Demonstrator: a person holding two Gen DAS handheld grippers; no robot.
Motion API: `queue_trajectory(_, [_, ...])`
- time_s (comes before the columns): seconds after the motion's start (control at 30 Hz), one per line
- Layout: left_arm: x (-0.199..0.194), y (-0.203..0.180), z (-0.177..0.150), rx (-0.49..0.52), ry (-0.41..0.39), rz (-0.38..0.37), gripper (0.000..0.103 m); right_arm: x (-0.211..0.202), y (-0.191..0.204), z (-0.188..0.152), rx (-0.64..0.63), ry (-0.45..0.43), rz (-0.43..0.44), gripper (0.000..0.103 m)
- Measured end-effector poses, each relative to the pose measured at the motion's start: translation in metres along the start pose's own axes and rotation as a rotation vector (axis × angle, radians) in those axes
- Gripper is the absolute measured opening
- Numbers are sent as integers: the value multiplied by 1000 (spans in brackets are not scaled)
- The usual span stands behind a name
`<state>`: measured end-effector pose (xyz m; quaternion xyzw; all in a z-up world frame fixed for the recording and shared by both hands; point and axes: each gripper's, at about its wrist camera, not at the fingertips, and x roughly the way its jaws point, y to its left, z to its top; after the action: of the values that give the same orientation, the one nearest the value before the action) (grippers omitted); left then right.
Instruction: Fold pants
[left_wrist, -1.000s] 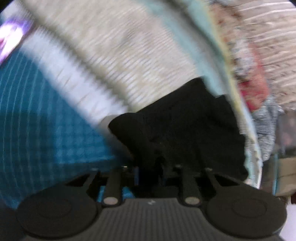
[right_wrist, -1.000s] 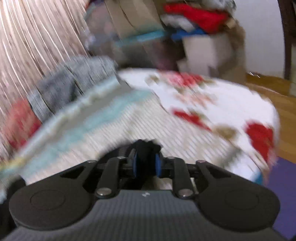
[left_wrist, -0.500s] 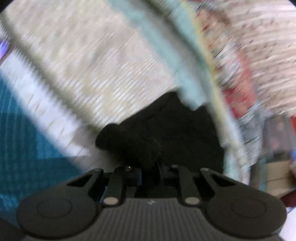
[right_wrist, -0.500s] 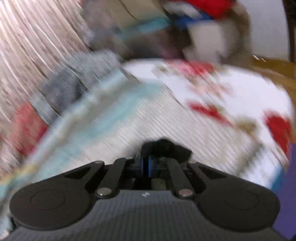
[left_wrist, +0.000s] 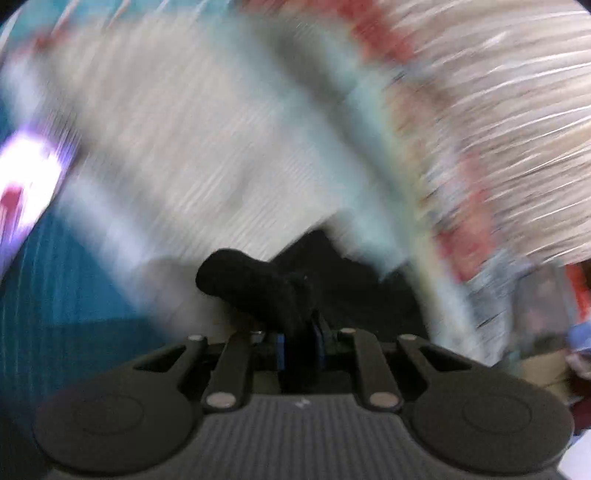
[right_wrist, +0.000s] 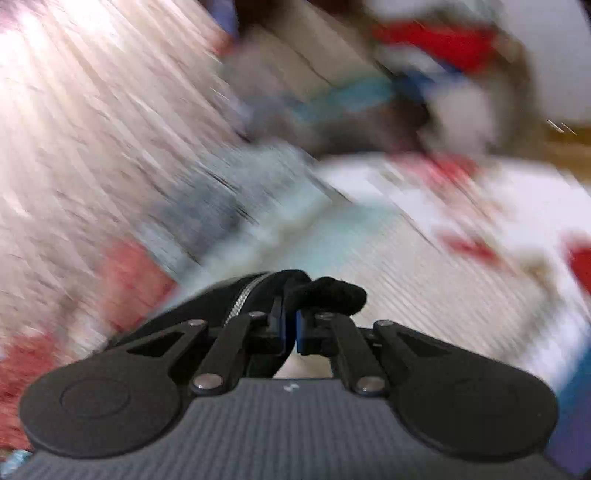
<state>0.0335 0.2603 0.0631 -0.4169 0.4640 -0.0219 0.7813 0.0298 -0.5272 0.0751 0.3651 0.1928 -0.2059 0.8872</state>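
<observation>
The black pants (left_wrist: 332, 273) hang bunched from my left gripper (left_wrist: 299, 347), which is shut on a fold of the fabric above the bed. In the right wrist view my right gripper (right_wrist: 290, 330) is shut on another edge of the pants (right_wrist: 325, 291), with a silver zipper (right_wrist: 240, 299) running along the cloth to its left. Both views are heavily motion-blurred. Most of the garment is hidden below the grippers.
A cream ribbed bedspread (left_wrist: 192, 155) with a pale blue band covers the bed. A teal mat (left_wrist: 70, 291) lies at lower left. A beige curtain (right_wrist: 74, 122), piled clothes and cardboard boxes (right_wrist: 388, 74) stand behind the bed. White floral bedding (right_wrist: 480, 206) lies at right.
Both grippers have swung quickly with the pants held; the background has shifted and blurred. More black cloth and the zipper now show at the right gripper, whose jaws have closed further.
</observation>
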Motion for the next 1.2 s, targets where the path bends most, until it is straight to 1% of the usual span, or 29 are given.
queue_trajectory(0.03, [19, 19, -12, -38, 65, 33, 13, 10, -23, -17, 14, 53, -91, 8])
queue_trajectory(0.07, [30, 33, -22, -63, 98, 58, 13, 16, -39, -29, 29, 97, -154, 8])
queue_trajectory(0.1, [36, 43, -32, -77, 83, 60, 13, 19, -58, -41, 66, 138, -185, 8])
queue_trajectory(0.13, [34, 48, -35, -84, 58, 33, 14, 14, -73, -49, 127, 136, -150, 9])
queue_trajectory(0.17, [30, 47, -35, -90, 49, 20, 16, 7, -84, -51, 188, 116, -104, 12])
queue_trajectory(0.2, [28, 46, -34, -98, 44, 14, 17, 0, -91, -49, 235, 106, -79, 18])
queue_trajectory(0.23, [27, 47, -32, -97, 48, 17, 19, -7, -94, -45, 253, 92, -77, 27])
queue_trajectory(0.27, [27, 47, -29, -98, 55, 25, 20, -12, -93, -41, 248, 67, -89, 31])
queue_trajectory(0.3, [31, 39, -28, -92, 60, 31, 20, -16, -89, -37, 229, 40, -104, 37])
queue_trajectory(0.37, [28, 39, -26, -83, 55, 39, 21, -27, -77, -27, 167, -18, -135, 37])
queue_trajectory(0.4, [26, 38, -30, -76, 50, 44, 21, -26, -64, -21, 129, -38, -144, 37])
queue_trajectory(0.47, [28, 34, -31, -66, 43, 56, 21, -18, -42, -10, 26, -45, -143, 39])
queue_trajectory(0.57, [28, 36, -33, -71, 40, 61, 21, 12, -10, 7, -107, 8, -140, 41])
queue_trajectory(0.6, [27, 36, -33, -77, 39, 62, 21, 22, 3, 10, -146, 30, -139, 46])
queue_trajectory(0.63, [28, 37, -32, -78, 40, 61, 21, 34, 16, 10, -192, 61, -140, 55])
queue_trajectory(0.67, [27, 38, -32, -77, 40, 62, 21, 49, 29, 11, -238, 101, -159, 59])
queue_trajectory(0.7, [28, 38, -31, -75, 40, 63, 21, 67, 43, 8, -290, 149, -212, 65])
queue_trajectory(0.73, [28, 38, -31, -74, 41, 64, 21, 81, 52, 5, -322, 182, -267, 67])
queue_trajectory(0.8, [29, 38, -31, -80, 44, 63, 21, 113, 60, -2, -357, 244, -380, 66])
queue_trajectory(0.83, [29, 38, -30, -82, 47, 63, 21, 128, 56, -6, -350, 282, -436, 49])
queue_trajectory(0.87, [28, 38, -29, -83, 50, 60, 20, 134, 51, -8, -333, 311, -454, 35])
queue_trajectory(0.9, [27, 37, -27, -84, 51, 57, 20, 137, 48, -9, -311, 328, -456, 27])
queue_trajectory(0.93, [25, 36, -26, -82, 48, 48, 17, 133, 47, -6, -283, 307, -454, 17])
queue_trajectory(0.97, [22, 33, -25, -76, 43, 38, 16, 126, 46, 0, -251, 293, -435, 15])
queue_trajectory(1.0, [18, 30, -22, -64, 37, 30, 16, 118, 47, 12, -206, 271, -392, 14])
queue_trajectory(1.07, [11, 20, -16, -52, 23, -1, 14, 97, 49, 42, -111, 198, -289, 14])
queue_trajectory(1.1, [8, 15, -12, -54, 14, -26, 14, 85, 50, 59, -55, 162, -232, 14])
queue_trajectory(1.17, [-4, 4, -5, -60, -20, -98, 14, 55, 46, 93, 83, 67, -70, 14])
queue_trajectory(1.2, [-12, -3, -2, -50, -50, -144, 14, 43, 42, 105, 139, 24, -2, 13])
